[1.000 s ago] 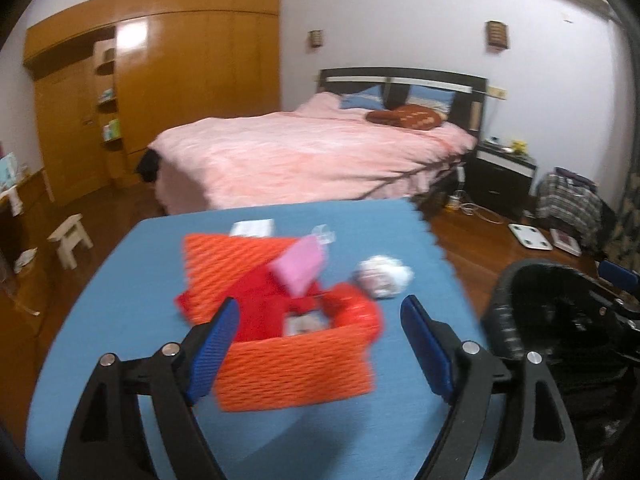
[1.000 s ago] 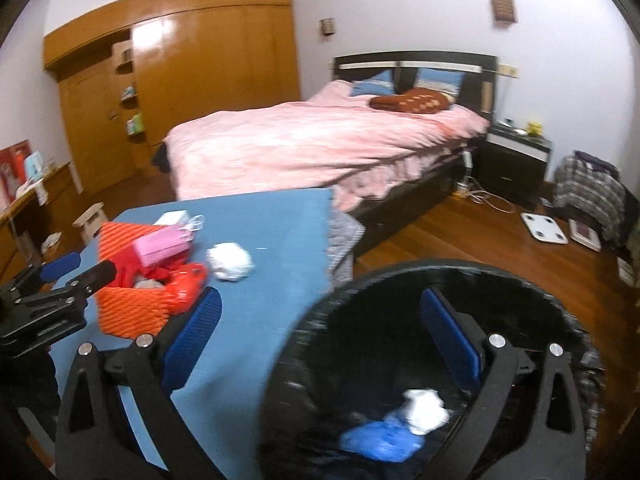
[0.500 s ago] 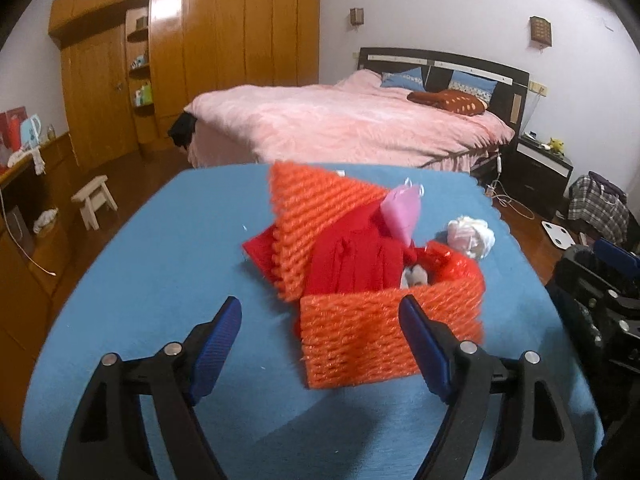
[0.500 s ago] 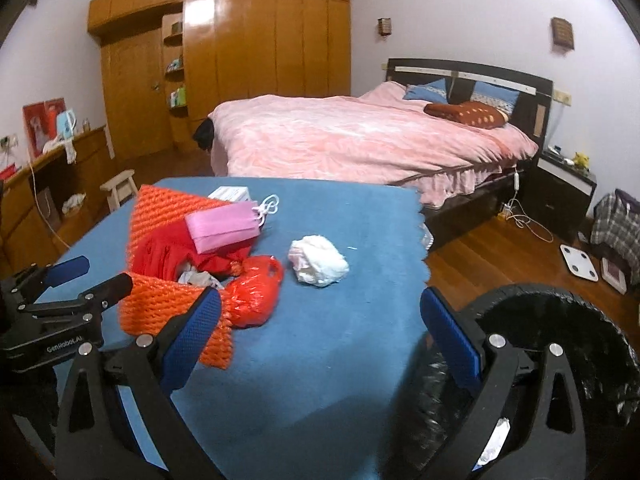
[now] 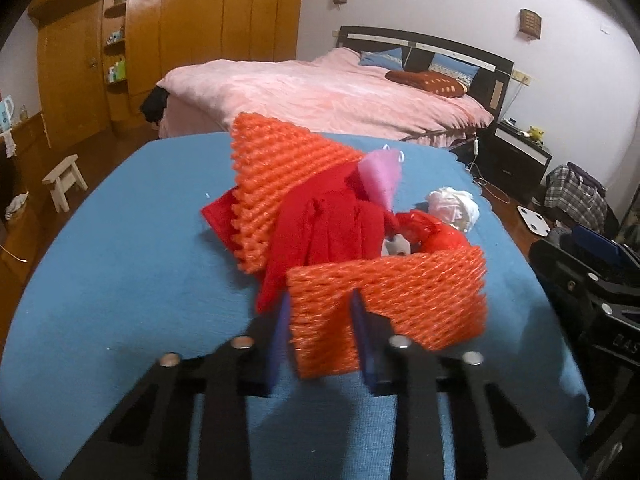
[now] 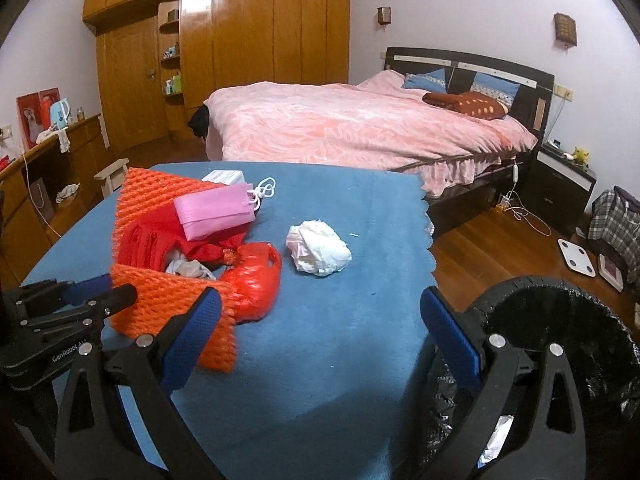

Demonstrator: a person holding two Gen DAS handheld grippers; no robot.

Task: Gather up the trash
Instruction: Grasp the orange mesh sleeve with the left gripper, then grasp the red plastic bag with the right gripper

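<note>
The left gripper (image 5: 320, 330) has just been closing, and its blue pads now pinch the near flap of the orange foam netting (image 5: 384, 304), which lies on the blue table (image 5: 132, 280). Heaped on the netting are a red cloth (image 6: 160, 244), a pink face mask (image 6: 216, 210) and, at its right edge, a red plastic bag (image 6: 256, 280). A crumpled white tissue (image 6: 318, 254) sits on the cloth just right of the pile, apart from it. The right gripper (image 6: 320, 336) stands wide open over the near table edge, holding nothing. A black-lined trash bin (image 6: 560, 344) stands at the near right, beside the table.
</note>
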